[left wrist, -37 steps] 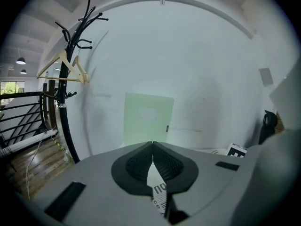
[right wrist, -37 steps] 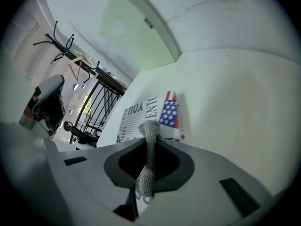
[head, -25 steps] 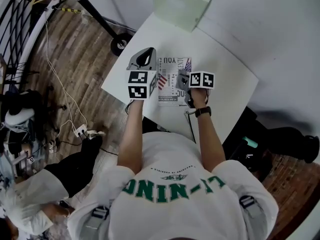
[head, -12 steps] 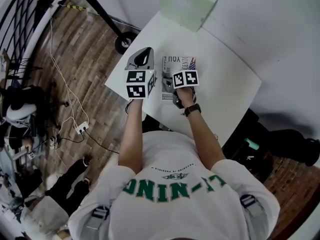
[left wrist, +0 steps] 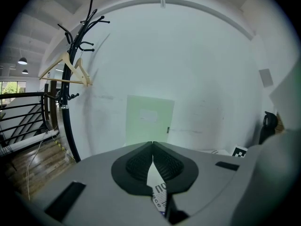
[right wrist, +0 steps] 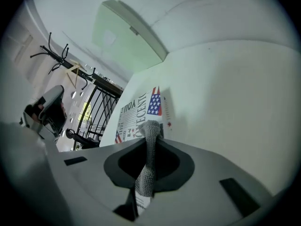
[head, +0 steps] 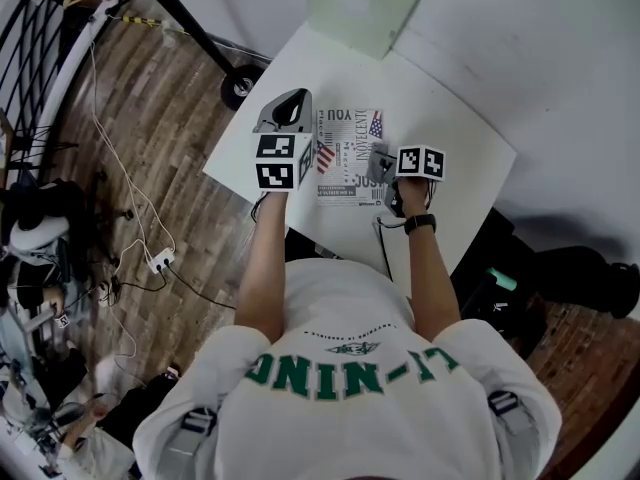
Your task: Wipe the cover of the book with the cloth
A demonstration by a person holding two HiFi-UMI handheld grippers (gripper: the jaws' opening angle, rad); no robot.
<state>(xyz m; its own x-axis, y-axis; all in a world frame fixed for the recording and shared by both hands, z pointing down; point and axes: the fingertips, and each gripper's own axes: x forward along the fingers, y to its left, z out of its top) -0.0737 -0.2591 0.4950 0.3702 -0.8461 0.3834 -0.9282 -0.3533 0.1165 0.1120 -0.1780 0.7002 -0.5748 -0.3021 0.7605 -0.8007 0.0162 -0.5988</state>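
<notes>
A person in a white T-shirt with green lettering [head: 345, 363] fills the 6 o'clock part of the head view, both forearms reaching forward over a white square table [head: 455, 128]. A dark watch [head: 419, 223] sits on the right wrist.

The left gripper [left wrist: 153, 144] hangs above the 9 o'clock edge of a flat book with a black-and-white printed cover and small American flags [head: 347, 153]. Its jaws are clenched tip to tip with nothing between them. A strip of the printed cover shows below them. Whether the gripper touches the book cannot be told.

The right gripper [right wrist: 151, 126] is at the book's 3 o'clock side. Its jaws are grasping a grey knitted cloth [right wrist: 147, 166], pinched into a narrow upright fold. The free end of the cloth rests on the cover close to its right edge, just below the flag printed in the corner.

The book lies flat near the middle of the table, its top edge pointing to 12 o'clock.

Beyond the book, at 12 o'clock on the table's far corner, a pale green rectangular box [head: 360, 8] stands against the white wall. At 10 o'clock, off the table, a black coat stand [left wrist: 69, 98] with a wooden hanger [left wrist: 63, 74] rises from a brown wooden plank floor [head: 150, 138].
</notes>
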